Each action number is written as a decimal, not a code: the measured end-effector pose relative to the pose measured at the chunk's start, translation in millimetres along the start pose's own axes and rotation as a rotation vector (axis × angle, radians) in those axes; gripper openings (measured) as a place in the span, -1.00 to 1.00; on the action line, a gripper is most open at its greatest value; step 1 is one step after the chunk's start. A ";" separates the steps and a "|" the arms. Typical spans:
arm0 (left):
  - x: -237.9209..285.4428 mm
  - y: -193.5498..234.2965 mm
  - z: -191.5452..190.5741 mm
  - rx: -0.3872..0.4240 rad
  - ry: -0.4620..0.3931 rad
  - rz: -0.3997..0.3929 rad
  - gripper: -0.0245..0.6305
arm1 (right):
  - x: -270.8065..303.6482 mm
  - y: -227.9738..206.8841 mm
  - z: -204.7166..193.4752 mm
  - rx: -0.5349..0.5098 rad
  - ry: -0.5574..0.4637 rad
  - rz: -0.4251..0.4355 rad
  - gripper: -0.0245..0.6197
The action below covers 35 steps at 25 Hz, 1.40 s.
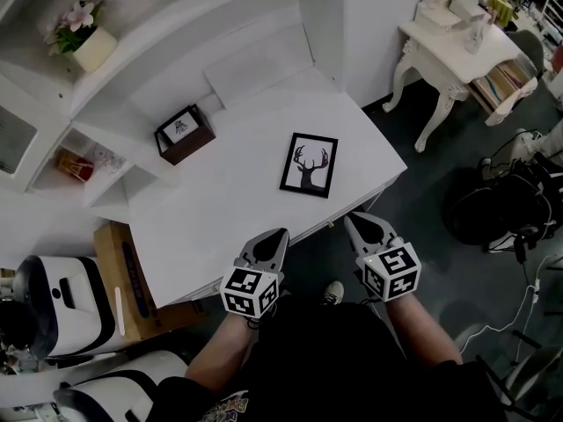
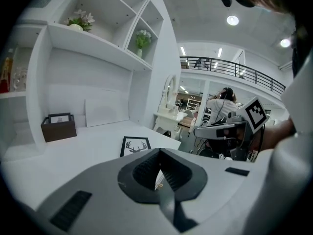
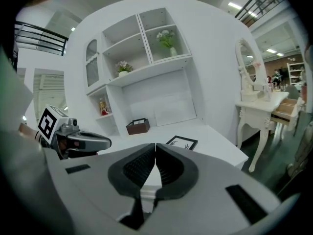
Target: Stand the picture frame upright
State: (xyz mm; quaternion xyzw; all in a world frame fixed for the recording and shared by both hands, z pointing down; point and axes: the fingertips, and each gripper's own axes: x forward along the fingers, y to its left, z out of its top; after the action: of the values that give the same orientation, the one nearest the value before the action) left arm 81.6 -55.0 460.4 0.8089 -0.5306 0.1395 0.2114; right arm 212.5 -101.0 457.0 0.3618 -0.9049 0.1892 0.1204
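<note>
Picture frame (image 1: 309, 165) lies flat on the white counter (image 1: 229, 209), near its front edge. Left claw (image 1: 272, 243) and right claw (image 1: 358, 228) are both closed, empty, short of the counter.
</note>
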 end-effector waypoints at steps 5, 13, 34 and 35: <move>6.8 -1.3 9.9 0.012 0.003 -0.003 -0.91 | 3.1 -10.6 -2.7 0.027 0.012 -0.006 -0.91; 33.8 9.3 2.6 0.004 0.024 -0.023 -0.91 | 9.3 -27.7 -3.1 0.029 0.010 -0.040 -0.91; 95.3 84.3 -1.5 -0.044 0.106 -0.058 -0.91 | 98.0 -66.2 -32.4 0.154 0.163 -0.118 -0.90; 99.1 90.3 -2.2 -0.049 0.111 -0.058 -0.91 | 104.4 -68.3 -33.8 0.158 0.171 -0.122 -0.90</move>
State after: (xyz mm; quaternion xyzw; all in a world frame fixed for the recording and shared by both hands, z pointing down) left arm 38.2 -164.6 524.5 0.8094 -0.4978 0.1651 0.2642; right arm 189.0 -195.6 541.9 0.4070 -0.8499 0.2823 0.1797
